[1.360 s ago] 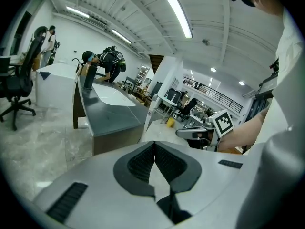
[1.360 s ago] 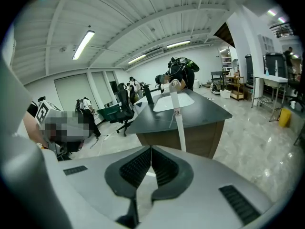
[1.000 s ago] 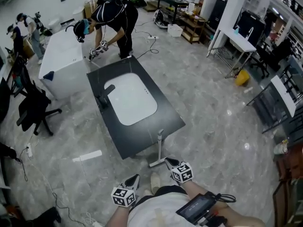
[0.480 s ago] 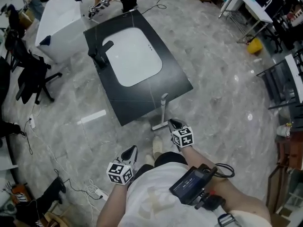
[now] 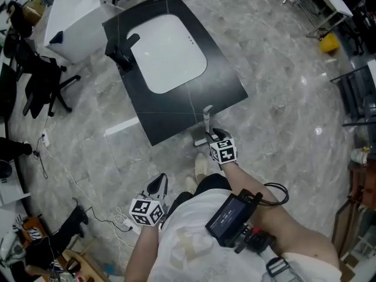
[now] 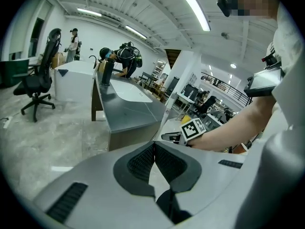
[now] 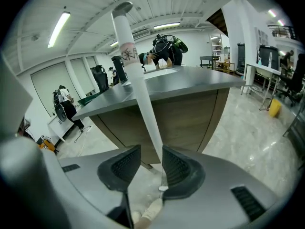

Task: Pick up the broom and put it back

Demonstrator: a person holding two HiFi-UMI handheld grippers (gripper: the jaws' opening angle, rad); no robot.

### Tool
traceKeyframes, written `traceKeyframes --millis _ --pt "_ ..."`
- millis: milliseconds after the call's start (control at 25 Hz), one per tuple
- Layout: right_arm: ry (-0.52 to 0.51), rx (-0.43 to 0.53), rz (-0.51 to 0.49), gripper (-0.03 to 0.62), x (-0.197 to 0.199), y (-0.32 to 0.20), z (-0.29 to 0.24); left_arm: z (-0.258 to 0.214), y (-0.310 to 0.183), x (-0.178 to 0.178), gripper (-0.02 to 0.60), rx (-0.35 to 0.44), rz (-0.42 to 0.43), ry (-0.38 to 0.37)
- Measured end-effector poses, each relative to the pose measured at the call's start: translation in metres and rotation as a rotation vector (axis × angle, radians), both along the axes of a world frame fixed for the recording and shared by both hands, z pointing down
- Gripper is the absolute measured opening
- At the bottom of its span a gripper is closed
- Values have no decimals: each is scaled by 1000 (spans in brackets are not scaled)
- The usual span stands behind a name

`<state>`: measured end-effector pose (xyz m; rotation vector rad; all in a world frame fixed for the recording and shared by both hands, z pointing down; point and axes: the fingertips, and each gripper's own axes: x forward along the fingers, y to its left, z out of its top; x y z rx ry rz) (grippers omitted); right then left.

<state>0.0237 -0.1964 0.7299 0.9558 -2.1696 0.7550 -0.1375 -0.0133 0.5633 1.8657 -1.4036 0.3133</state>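
Now the broom [image 5: 207,117] leans at the table's [image 5: 226,90] near edge, its handle loose between the right gripper's [image 5: 216,136] jaws, which have just been opening. The left gripper [image 5: 157,185] is closed, empty; free floor [image 5: 282,122] lies around.

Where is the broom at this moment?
Head view, centre: the broom stands against the black counter's near edge, its white handle within the right gripper, whose jaws have just been opening.

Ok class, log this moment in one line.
right gripper: jaws just opened, broom between them | left gripper: jaws shut, empty | broom: beside counter
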Motion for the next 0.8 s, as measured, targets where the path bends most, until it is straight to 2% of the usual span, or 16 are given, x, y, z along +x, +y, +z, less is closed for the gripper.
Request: traceKeyframes --millis 240,560,680,800 --pt "40 -49 -32 185 -2 -15 28 0 1 -5 12 -25 -60 -13" --pt "55 -67 -59 186 -12 -26 47 1 10 -8 12 -54 -119 -29" --pt "57 -62 -78 174 -18 -29 48 2 18 -10 12 -65 -142 -34" --pt "106 -43 -122 119 -20 -29 49 1 23 -10 12 -72 -156 -35"
